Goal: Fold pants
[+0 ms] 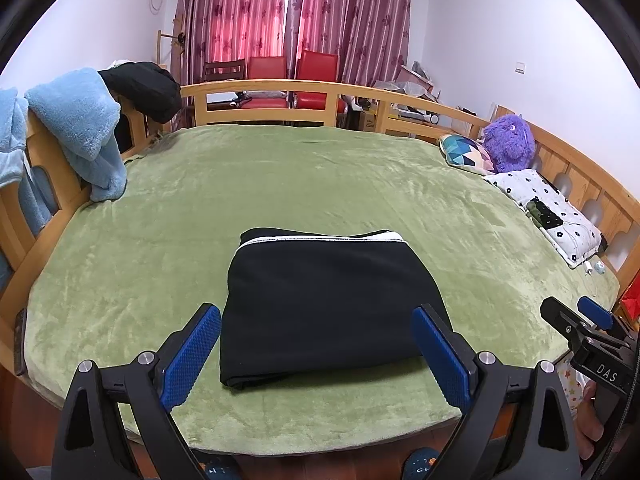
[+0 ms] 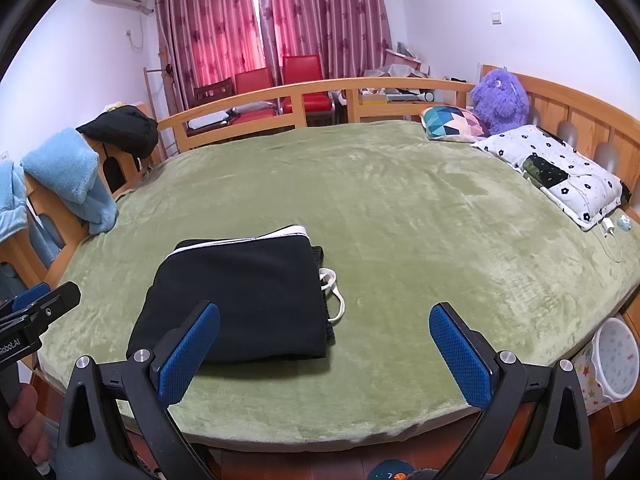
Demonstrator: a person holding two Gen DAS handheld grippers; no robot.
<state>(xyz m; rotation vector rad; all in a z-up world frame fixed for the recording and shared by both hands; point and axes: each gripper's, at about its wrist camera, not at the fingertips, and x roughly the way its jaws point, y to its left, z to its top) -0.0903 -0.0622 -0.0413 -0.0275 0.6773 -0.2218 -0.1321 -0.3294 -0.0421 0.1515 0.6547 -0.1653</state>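
Note:
The black pants (image 1: 320,304) lie folded into a flat rectangle on the green bedspread (image 1: 280,184), a white stripe along the far edge. In the right wrist view the pants (image 2: 244,300) lie left of centre with a white drawstring (image 2: 334,292) sticking out at their right side. My left gripper (image 1: 318,354) is open and empty, held above the near edge of the pants, its blue pads either side. My right gripper (image 2: 324,354) is open and empty, above the bedspread (image 2: 400,200) just right of the pants. It also shows in the left wrist view (image 1: 580,324).
A wooden bed rail (image 1: 280,92) runs round the bed. Light blue fleece (image 1: 76,128) and a black garment (image 1: 144,88) hang on the left rail. A purple plush toy (image 2: 500,96), a patterned cushion (image 2: 456,122) and a white pillow (image 2: 556,168) lie at the right. A star-print bin (image 2: 612,360) stands beside the bed.

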